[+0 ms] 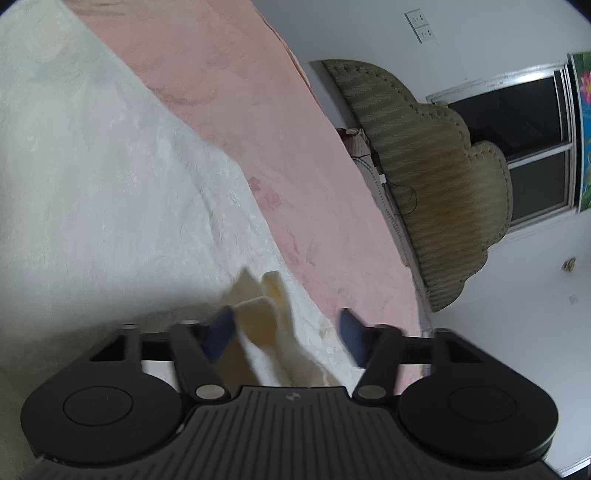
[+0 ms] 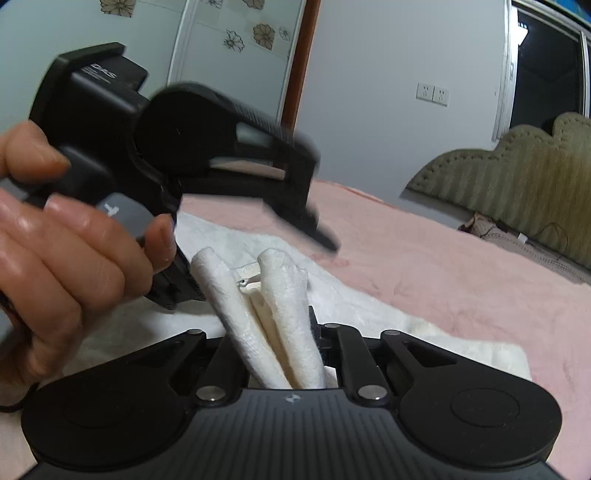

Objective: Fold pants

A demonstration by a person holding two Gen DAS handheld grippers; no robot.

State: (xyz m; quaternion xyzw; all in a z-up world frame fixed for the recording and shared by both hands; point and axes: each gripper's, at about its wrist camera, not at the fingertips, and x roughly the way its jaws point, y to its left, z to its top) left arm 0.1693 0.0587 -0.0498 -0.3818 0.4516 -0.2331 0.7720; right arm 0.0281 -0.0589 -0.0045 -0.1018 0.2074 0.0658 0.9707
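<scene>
The white textured pants lie spread on the pink bed cover. My left gripper is open, its blue pads wide apart, with a bunched edge of the pants standing between them, untouched on the right side. My right gripper is shut on a gathered fold of the pants, which rises between its fingers. In the right wrist view the left gripper is held by a hand just above and left of that fold, blurred.
A beige tufted headboard stands at the bed's far end, with a dark window and wall sockets beyond. Cables lie by the headboard. A tiled wall and door frame are behind.
</scene>
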